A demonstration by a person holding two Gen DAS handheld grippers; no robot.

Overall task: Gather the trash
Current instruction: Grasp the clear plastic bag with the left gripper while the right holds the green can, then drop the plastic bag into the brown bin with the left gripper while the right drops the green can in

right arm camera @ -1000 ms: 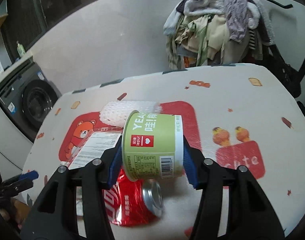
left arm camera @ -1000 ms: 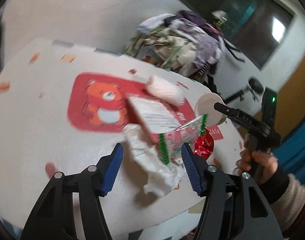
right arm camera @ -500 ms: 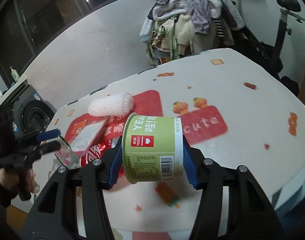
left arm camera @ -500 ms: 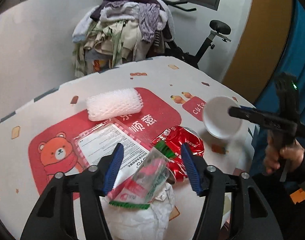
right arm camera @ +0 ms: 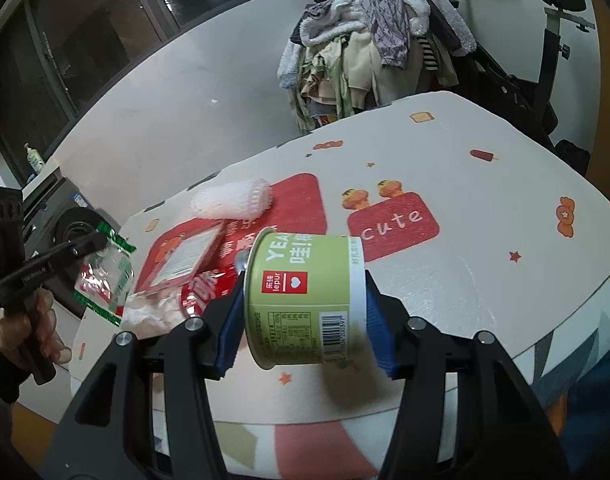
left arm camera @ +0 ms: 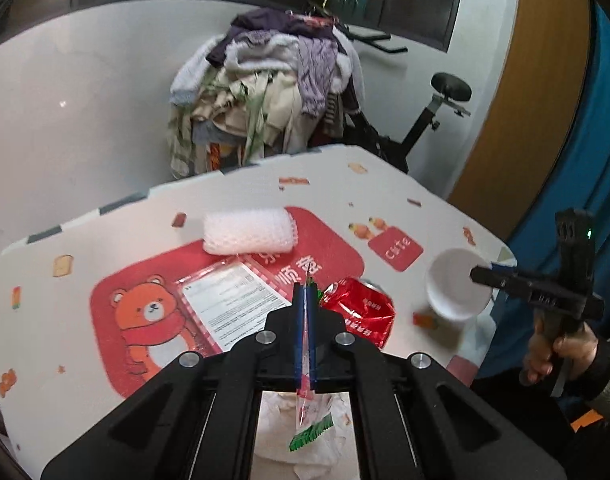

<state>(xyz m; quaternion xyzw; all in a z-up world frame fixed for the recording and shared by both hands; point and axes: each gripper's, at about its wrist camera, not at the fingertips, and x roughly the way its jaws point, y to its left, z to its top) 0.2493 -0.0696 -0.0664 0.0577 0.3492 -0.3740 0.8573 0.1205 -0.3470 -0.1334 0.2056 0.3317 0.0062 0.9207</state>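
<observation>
My left gripper (left arm camera: 305, 294) is shut on a clear plastic wrapper (left arm camera: 311, 428) with green edges and red print, which hangs above the table's near edge. The right wrist view shows that wrapper (right arm camera: 105, 280) dangling from the left gripper (right arm camera: 93, 242). My right gripper (right arm camera: 305, 320) is shut on a green paper cup (right arm camera: 301, 292) lying sideways between the pads, above the table's near edge. On the table lie a crushed red can (left arm camera: 361, 312), a white foam net (left arm camera: 249, 232), a labelled flat packet (left arm camera: 233, 300) and crumpled white tissue (left arm camera: 329, 444).
The table (right arm camera: 485, 208) wears a white cloth with red cartoon patches. Behind it stand a heap of clothes (left arm camera: 273, 96) and an exercise bike (left arm camera: 437, 120). A washing machine (right arm camera: 71, 228) is at the left, a blue curtain (left arm camera: 593, 168) at the right. A hand (left arm camera: 557, 352) holds the right gripper.
The left gripper's jaws went from open around the wrapper to shut on it, and it rose from the table. The right gripper carried the cup away from the can toward the table's edge.
</observation>
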